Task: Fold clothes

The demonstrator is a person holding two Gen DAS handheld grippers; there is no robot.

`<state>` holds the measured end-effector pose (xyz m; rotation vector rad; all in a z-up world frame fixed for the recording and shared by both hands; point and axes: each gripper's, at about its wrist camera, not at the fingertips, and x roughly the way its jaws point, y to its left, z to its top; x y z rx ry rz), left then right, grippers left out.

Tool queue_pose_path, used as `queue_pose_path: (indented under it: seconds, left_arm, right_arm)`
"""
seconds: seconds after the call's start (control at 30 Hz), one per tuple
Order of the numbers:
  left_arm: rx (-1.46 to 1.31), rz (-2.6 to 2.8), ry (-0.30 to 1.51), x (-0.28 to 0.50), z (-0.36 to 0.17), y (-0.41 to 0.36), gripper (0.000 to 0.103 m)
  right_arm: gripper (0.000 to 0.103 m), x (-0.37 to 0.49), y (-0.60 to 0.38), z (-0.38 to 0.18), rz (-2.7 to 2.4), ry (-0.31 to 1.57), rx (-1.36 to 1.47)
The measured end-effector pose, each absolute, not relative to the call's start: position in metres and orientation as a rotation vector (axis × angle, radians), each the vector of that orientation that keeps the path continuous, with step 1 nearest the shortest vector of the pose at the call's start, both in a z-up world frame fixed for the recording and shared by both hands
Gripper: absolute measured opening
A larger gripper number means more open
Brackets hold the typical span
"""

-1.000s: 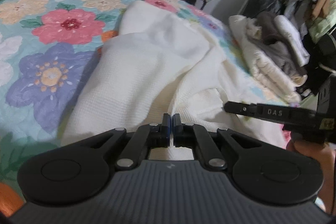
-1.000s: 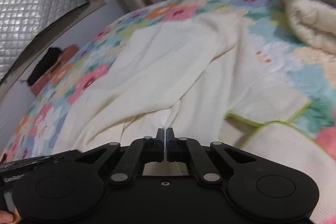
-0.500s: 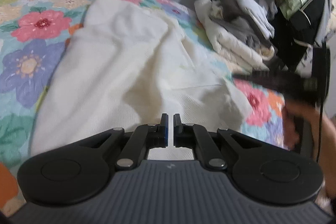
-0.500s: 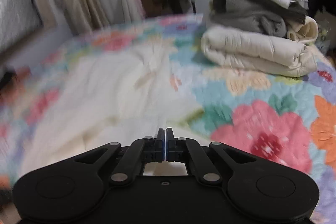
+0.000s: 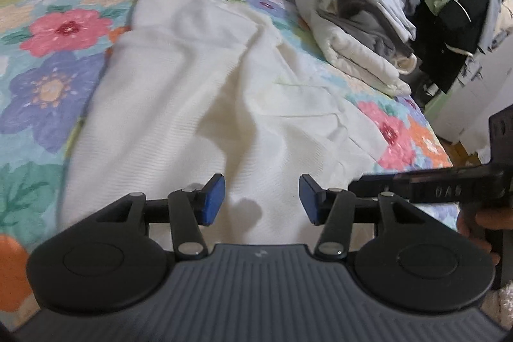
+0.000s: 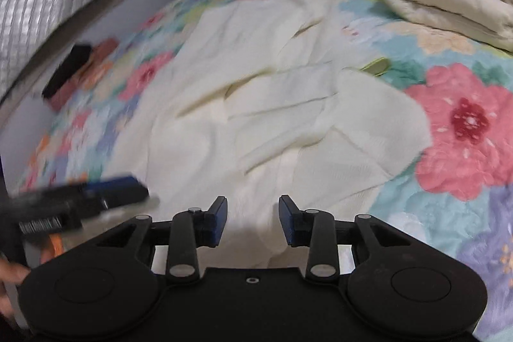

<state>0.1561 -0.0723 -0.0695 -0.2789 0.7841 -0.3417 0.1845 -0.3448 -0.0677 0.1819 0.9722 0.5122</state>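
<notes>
Both tools, left tool (image 5: 262,201) and right tool (image 6: 253,220), are opening, releasing one cream garment (image 5: 198,104).

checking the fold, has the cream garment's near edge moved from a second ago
Yes. The cream garment now lies folded clear of the big pink flower, whose spot it covered before; both tools are opening, empty.

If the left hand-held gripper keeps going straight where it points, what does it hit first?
Most likely the cream garment spread on the floral bedspread; the left hand-held gripper, jaws opening with nothing between them, aims down at it.
</notes>
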Motion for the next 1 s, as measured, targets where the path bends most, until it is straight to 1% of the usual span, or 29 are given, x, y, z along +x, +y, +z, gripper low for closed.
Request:
queue_pose_path:
  seconds: [0.03,0.1,0.17,0.2,0.23,0.27,0.3,0.33,0.43,0.53,0.67,0.73,0.87,0.93,1.0]
  left_arm:
    - [-0.280,-0.331,0.784,0.156,-0.069,-0.069,0.050]
    - [-0.277,-0.303,0.788,0.155,-0.070,-0.063,0.050]
    - [-0.272,-0.277,0.798,0.156,-0.072,-0.057,0.050]
    - [-0.269,-0.264,0.804,0.156,-0.071,-0.056,0.050]
    - [-0.267,-0.253,0.803,0.156,-0.070,-0.054,0.050]
    - [-0.265,-0.242,0.802,0.156,-0.069,-0.052,0.050]
    - [-0.265,-0.235,0.796,0.155,-0.067,-0.051,0.050]
    - [-0.265,-0.230,0.791,0.153,-0.066,-0.049,0.050]
    - [-0.260,-0.229,0.787,0.149,-0.062,-0.045,0.050]
    - [-0.235,-0.274,0.790,0.143,-0.056,-0.046,0.050]
    - [-0.190,-0.297,0.785,0.135,-0.049,-0.049,0.052]
    - [-0.192,-0.297,0.802,0.132,-0.052,-0.047,0.054]
    - [-0.162,-0.254,0.876,0.128,-0.067,-0.045,0.055]
    - [-0.092,-0.196,0.894,0.124,-0.068,-0.046,0.055]
    - [-0.066,-0.220,0.852,0.117,-0.057,-0.043,0.055]
  right_arm:
    - [0.042,0.188,-0.342,-0.072,0.534,0.993,0.184]
    - [0.057,0.193,-0.334,-0.081,0.566,1.043,0.169]
    - [0.056,0.197,-0.323,-0.092,0.583,1.100,0.128]
    - [0.050,0.195,-0.317,-0.093,0.570,1.101,0.084]
    - [0.040,0.192,-0.311,-0.094,0.556,1.100,0.039]
    - [0.012,0.187,-0.308,-0.090,0.541,1.098,-0.004]
    - [0.006,0.182,-0.307,-0.084,0.529,1.097,-0.020]
    - [0.004,0.175,-0.309,-0.075,0.505,1.088,-0.029]
    - [0.004,0.157,-0.314,-0.048,0.409,1.051,-0.056]
    - [0.004,0.145,-0.326,-0.030,0.475,1.060,0.048]
    - [0.004,0.132,-0.340,-0.011,0.466,1.067,0.099]
    - [0.004,0.121,-0.342,-0.011,0.444,1.118,0.116]
    - [0.004,0.116,-0.333,-0.035,0.353,1.210,0.037]
    - [0.004,0.123,-0.330,-0.039,0.318,1.202,0.010]
    - [0.004,0.126,-0.331,-0.032,0.325,1.176,0.016]
